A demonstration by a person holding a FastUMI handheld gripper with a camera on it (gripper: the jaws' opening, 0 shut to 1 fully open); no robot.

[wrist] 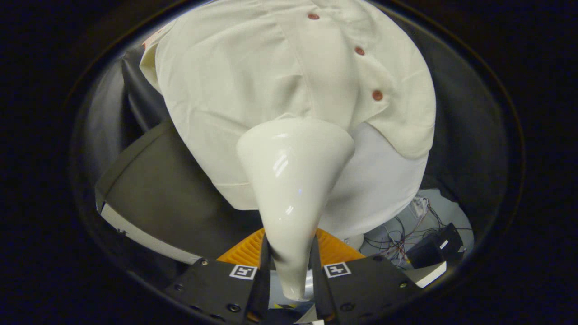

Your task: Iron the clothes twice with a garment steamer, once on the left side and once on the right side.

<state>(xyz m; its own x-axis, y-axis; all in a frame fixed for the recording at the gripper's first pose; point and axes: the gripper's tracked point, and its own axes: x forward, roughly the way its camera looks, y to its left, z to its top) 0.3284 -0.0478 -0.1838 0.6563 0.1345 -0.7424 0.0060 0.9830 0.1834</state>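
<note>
A white, glossy garment steamer [291, 180] stands up between my two fingers, its narrow handle clamped by them and its wide head pointing forward. My gripper [289, 262] is shut on that handle. Just beyond the steamer head hangs a cream button-up shirt [253, 90] with several reddish buttons [377, 95] down its placket. The steamer head sits against the shirt's lower part, a little left of the button line. The shirt's hem falls behind the steamer, and a lighter inner layer [379, 180] shows under the right front panel.
A dark grey table [158, 194] with a pale edge lies below the shirt on the left. An orange ribbed object [334, 248] sits just behind my fingers. On the right floor lie tangled wires [402, 234] and a black box [435, 248].
</note>
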